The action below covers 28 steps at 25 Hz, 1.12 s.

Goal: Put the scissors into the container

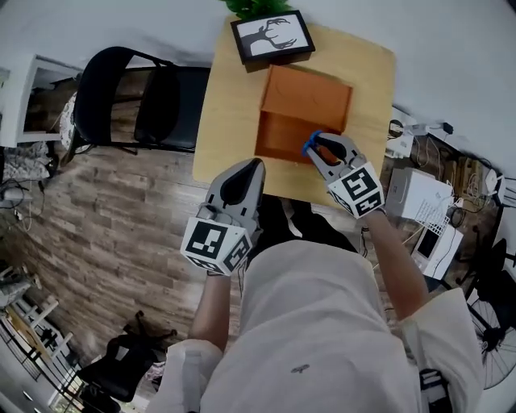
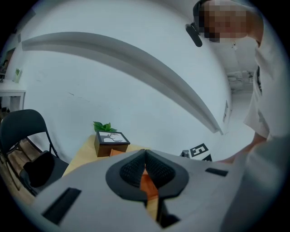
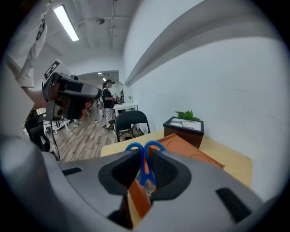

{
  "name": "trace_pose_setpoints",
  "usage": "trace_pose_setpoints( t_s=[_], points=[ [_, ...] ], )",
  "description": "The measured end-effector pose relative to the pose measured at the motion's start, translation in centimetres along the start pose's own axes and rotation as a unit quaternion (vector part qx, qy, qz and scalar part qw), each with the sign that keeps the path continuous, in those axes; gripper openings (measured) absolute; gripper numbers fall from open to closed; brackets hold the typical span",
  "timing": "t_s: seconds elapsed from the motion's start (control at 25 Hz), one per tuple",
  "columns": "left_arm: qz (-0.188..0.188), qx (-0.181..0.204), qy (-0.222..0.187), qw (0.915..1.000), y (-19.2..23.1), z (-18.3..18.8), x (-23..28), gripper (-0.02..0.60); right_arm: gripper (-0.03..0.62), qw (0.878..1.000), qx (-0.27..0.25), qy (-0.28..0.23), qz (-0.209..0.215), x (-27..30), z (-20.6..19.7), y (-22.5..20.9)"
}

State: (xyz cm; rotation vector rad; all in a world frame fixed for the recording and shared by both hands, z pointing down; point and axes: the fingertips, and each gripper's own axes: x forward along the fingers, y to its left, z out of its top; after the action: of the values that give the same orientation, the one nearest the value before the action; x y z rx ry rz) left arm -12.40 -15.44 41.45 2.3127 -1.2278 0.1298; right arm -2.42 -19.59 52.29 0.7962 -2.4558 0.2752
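Observation:
Blue-handled scissors (image 1: 313,141) are clamped in my right gripper (image 1: 320,148), which is shut on them above the near right edge of the orange-brown container (image 1: 302,101). In the right gripper view the two blue loops (image 3: 145,148) stick up between the pads of the right gripper (image 3: 146,159), with the container (image 3: 188,154) just beyond; the blades are hidden. My left gripper (image 1: 252,167) hangs shut and holds nothing over the table's front edge, to the left of the container. In the left gripper view its pads (image 2: 156,170) meet, and orange shows below them.
The container rests on a small wooden table (image 1: 226,105) against a white wall. A framed deer picture (image 1: 272,36) and a green plant (image 1: 254,6) stand behind it. A black chair (image 1: 133,101) is left of the table, and white boxes (image 1: 419,198) with cables lie to its right.

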Motion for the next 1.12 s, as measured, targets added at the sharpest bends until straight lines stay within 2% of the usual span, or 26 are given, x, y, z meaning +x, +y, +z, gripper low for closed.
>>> trace_pose_setpoints(
  t_s=[0.48, 0.8, 1.12],
  points=[
    [-0.056, -0.009, 0.03, 0.9979, 4.3, -1.0, 3.1, 0.008, 0.075, 0.994, -0.045, 0.1, 0.002, 6.4, -4.6, 0.4],
    [-0.059, -0.022, 0.037, 0.9974, 5.8, -1.9, 3.7, 0.006, 0.077, 0.988, -0.073, 0.132, 0.018, 9.1, -5.7, 0.8],
    [-0.056, -0.033, 0.046, 0.9968, 7.0, -3.2, 3.4, 0.008, 0.077, 0.982, -0.075, 0.171, 0.033, 11.7, -8.0, 1.1]
  ],
)
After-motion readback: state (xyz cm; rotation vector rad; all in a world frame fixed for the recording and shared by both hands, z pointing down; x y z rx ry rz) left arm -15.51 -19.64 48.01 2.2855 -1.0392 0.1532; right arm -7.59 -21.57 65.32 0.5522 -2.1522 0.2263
